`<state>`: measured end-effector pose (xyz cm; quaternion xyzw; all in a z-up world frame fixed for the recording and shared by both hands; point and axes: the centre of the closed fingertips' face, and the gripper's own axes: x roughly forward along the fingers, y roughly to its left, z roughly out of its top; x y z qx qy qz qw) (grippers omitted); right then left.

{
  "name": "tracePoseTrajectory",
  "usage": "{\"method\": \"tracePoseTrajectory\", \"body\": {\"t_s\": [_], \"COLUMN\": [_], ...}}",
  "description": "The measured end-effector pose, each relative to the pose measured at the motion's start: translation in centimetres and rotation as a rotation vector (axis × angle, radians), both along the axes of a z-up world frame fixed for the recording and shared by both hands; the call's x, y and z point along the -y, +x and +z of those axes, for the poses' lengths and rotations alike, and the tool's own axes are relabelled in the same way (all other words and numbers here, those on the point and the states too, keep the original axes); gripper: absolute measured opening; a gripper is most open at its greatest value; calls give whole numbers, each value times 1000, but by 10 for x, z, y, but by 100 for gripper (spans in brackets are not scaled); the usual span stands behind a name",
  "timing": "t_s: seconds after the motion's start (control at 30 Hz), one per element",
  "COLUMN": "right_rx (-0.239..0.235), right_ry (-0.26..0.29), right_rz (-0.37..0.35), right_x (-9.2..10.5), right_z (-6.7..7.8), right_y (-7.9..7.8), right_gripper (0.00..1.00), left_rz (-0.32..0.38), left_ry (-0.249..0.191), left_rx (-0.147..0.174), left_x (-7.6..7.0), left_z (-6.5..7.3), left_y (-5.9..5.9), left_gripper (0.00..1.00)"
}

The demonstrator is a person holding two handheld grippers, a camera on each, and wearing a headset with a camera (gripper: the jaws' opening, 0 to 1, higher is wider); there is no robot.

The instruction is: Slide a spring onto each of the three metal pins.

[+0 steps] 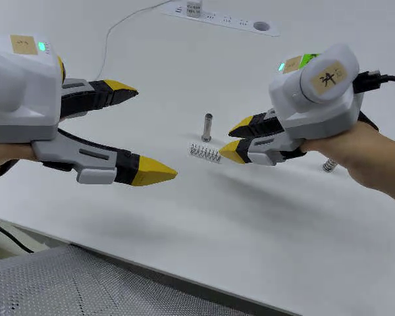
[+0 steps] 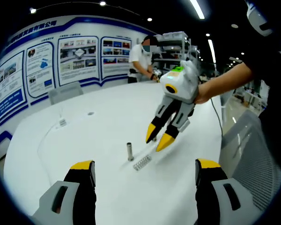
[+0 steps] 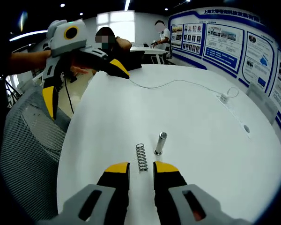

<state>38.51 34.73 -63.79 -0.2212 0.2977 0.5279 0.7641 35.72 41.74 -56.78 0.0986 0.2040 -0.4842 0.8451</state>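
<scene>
One short metal pin [image 1: 207, 127] stands upright on the white table [image 1: 184, 217]. A coil spring [image 1: 205, 153] lies flat just in front of the pin. My right gripper [image 1: 232, 139] hovers right beside that spring, jaws a little apart and holding nothing. A second spring [image 1: 329, 164] lies under my right hand. My left gripper [image 1: 145, 131] hangs wide open and empty to the left. In the right gripper view the spring [image 3: 141, 157] lies just ahead of the right gripper [image 3: 141, 168], with the pin [image 3: 160, 143] to its right. The left gripper view has the pin [image 2: 129, 151], spring [image 2: 142, 162] and right gripper [image 2: 159, 138].
A white power strip [image 1: 224, 18] with a cable [image 1: 112, 33] lies at the table's far side. A grey mesh chair [image 1: 66, 283] sits below the near table edge. People [image 2: 143, 56] stand at the far end of the table, by a wall of posters.
</scene>
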Motion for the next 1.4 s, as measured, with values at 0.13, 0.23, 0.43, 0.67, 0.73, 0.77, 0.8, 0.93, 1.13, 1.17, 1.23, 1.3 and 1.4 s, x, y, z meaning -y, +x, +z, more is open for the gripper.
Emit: {"method": "tracePoseTrajectory", "body": {"t_s": [0.13, 0.23, 0.43, 0.67, 0.73, 0.77, 0.8, 0.93, 1.13, 1.17, 1.23, 1.3, 1.4], "right_rx": [-10, -24, -29, -78, -76, -69, -71, -67, -58, -57, -47, -45, -53], "right_ry": [-6, -11, -54, -46, -44, -48, -45, -50, -59, -60, -70, -81, -60], "right_rz": [6, -5, -48, -67, -66, -62, -64, -58, -45, -46, -41, -36, -40], "right_x": [-8, -14, -12, -9, -9, -9, -9, -10, -11, -11, -10, -5, 1], "right_z": [-10, -19, -33, -42, -44, -45, -45, -46, -45, -46, -45, -42, -32], "right_y": [-2, 0, 8, 7, 8, 9, 10, 10, 9, 9, 9, 8, 7], "right_gripper": [20, 20, 20, 17, 16, 15, 14, 12, 11, 11, 11, 11, 11], "left_rz": [2, -1, 3, 13, 11, 8, 6, 7, 4, 3, 2, 1, -3], "left_ry": [8, 18, 12, 16, 17, 20, 22, 18, 25, 25, 29, 31, 28], "left_rx": [-9, -11, -18, -35, -41, -44, -44, -44, -46, -46, -45, -43, -37], "left_x": [-2, -2, -4, -7, -7, -6, -6, -6, -6, -6, -6, -6, -2], "left_z": [-3, -6, -6, -13, -13, -14, -14, -13, -12, -11, -10, -9, -7], "left_y": [-1, -1, -3, -5, -6, -7, -8, -8, -10, -11, -12, -12, -12], "left_gripper": [91, 91, 92, 91, 91, 91, 91, 91, 90, 90, 90, 90, 90]}}
